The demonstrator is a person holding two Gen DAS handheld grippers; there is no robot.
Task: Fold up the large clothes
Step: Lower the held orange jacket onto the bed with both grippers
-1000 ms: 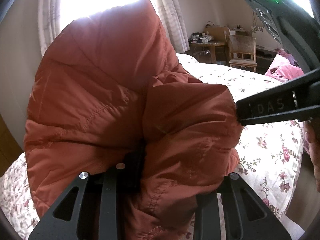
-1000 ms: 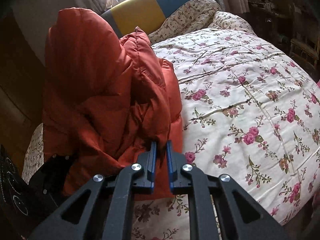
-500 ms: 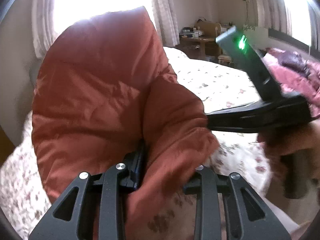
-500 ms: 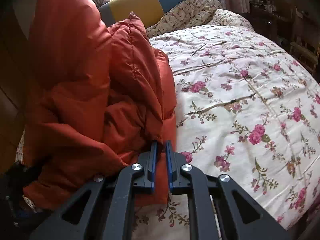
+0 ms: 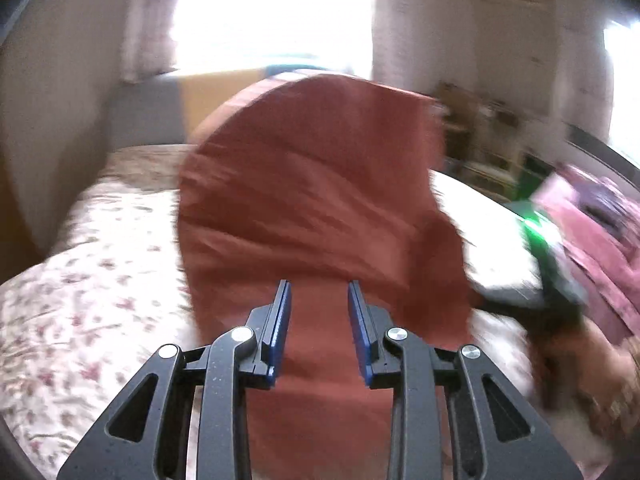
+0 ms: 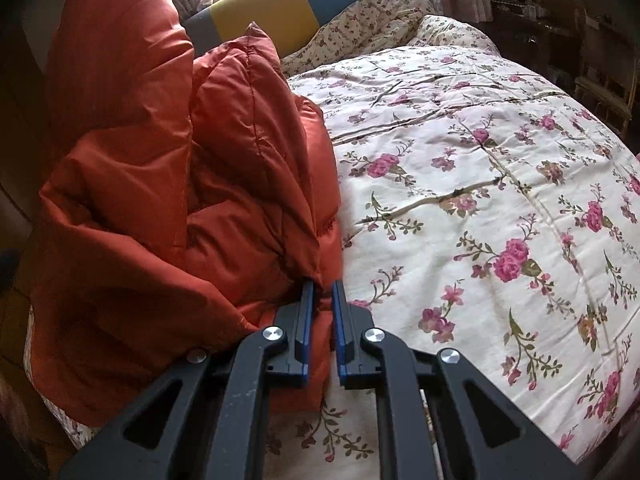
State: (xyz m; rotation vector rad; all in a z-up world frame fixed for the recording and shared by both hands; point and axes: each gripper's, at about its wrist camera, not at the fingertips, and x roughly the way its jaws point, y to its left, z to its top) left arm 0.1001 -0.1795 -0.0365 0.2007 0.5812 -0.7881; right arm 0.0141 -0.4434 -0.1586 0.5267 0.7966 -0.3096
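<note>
Orange jacket (image 6: 180, 184): heaped on the floral bed (image 6: 480, 160), lower than before.
Left gripper (image 5: 319, 316): fingers parted, blurred; fabric that bulged over them earlier now sits between.
Right gripper (image 6: 321, 304): fingers still pinching the hem.

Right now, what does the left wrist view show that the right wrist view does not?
Only the left wrist view: the left gripper, a bright window and pink clothing at the right edge. Only the right wrist view: the right gripper shut on an edge of the orange jacket. Both: the orange jacket and the floral bedcover.
</note>
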